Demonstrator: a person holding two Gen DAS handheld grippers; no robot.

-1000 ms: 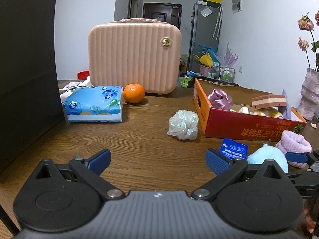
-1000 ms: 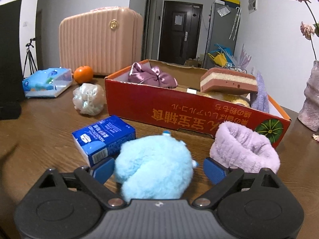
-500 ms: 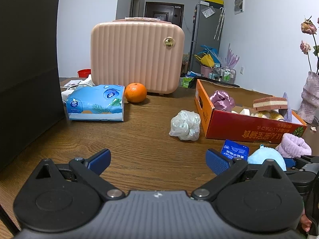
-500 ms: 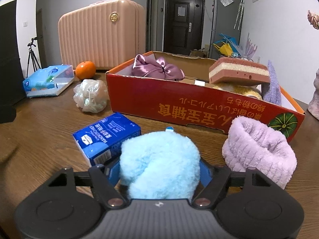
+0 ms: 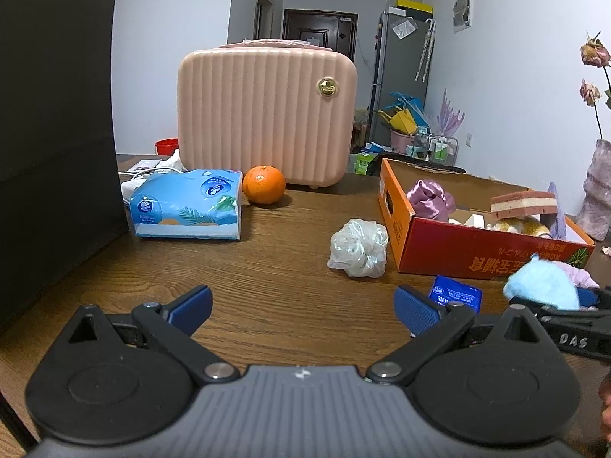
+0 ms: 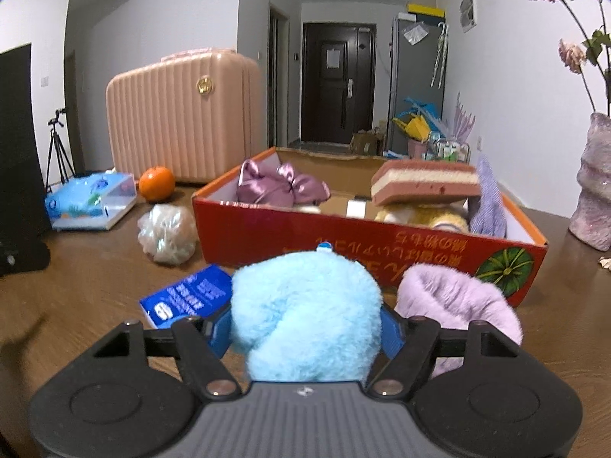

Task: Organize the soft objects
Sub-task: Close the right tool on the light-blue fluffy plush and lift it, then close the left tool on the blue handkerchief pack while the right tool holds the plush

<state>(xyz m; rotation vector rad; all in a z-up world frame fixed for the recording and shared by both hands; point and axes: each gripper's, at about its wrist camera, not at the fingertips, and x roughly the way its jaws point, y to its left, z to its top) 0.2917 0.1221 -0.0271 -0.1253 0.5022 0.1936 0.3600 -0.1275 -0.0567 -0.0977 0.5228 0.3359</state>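
My right gripper (image 6: 305, 332) is shut on a fluffy light blue plush ball (image 6: 305, 313) and holds it above the wooden table, in front of the red cardboard box (image 6: 343, 240). The ball also shows in the left wrist view (image 5: 542, 286). The box holds a purple satin bow (image 6: 278, 187), a sponge cake toy (image 6: 424, 183), a yellow plush and a lilac cloth. A lilac fuzzy cuff (image 6: 458, 301) lies before the box. A clear crumpled bag ball (image 5: 359, 248) sits left of the box. My left gripper (image 5: 301, 305) is open and empty above the table.
A blue tissue pocket pack (image 6: 187, 297) lies left of the ball. A blue tissue pack (image 5: 187, 210), an orange (image 5: 264, 190) and a pink case (image 5: 267, 110) stand at the back. A black panel (image 5: 53, 133) is at left, a vase (image 6: 595, 191) at right.
My right gripper closed on the blue plush ball and lifted it off the table. The left gripper stayed open and drew back slightly.
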